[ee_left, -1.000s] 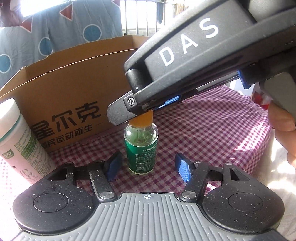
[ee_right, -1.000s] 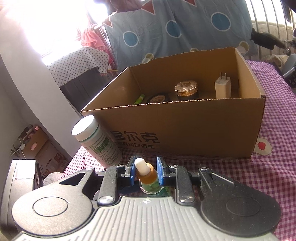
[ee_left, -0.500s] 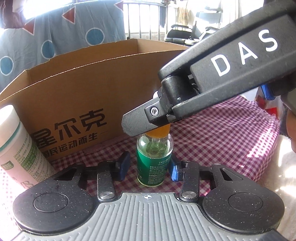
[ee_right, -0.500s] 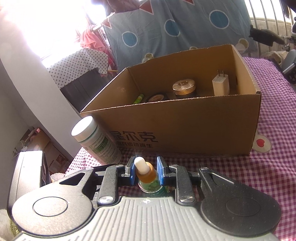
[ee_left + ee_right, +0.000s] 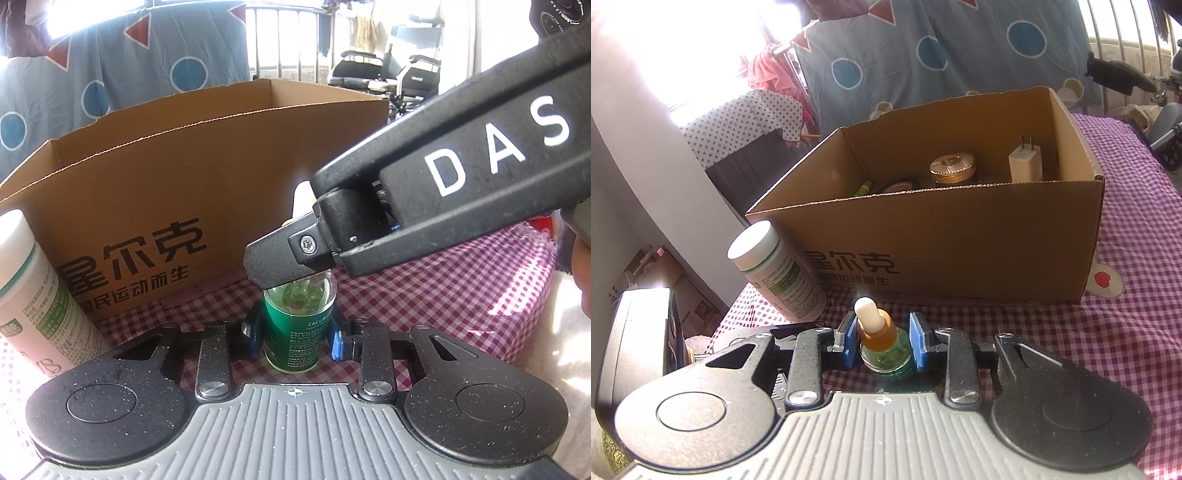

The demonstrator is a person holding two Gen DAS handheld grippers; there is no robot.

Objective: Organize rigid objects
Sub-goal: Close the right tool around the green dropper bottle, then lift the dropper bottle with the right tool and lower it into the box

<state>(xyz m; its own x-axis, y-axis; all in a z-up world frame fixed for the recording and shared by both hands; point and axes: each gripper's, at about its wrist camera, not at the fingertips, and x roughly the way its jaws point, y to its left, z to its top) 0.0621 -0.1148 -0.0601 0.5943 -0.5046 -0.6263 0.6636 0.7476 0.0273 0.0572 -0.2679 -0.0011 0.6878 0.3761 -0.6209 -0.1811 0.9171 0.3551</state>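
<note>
- Aim for the open cardboard box (image 5: 960,254) just behind; you need to lift clear of its near wall before you lower anything in.
- Your left gripper (image 5: 295,338) has just been closing, and its pads now clamp the dropper bottle (image 5: 297,325) low on the body.
- Your right gripper (image 5: 882,341) has just been easing apart, with its pads beside the bottle's amber collar, no longer pinching.
- The bottle stands upright on the checked cloth (image 5: 1089,332): green glass, white bulb.
</note>
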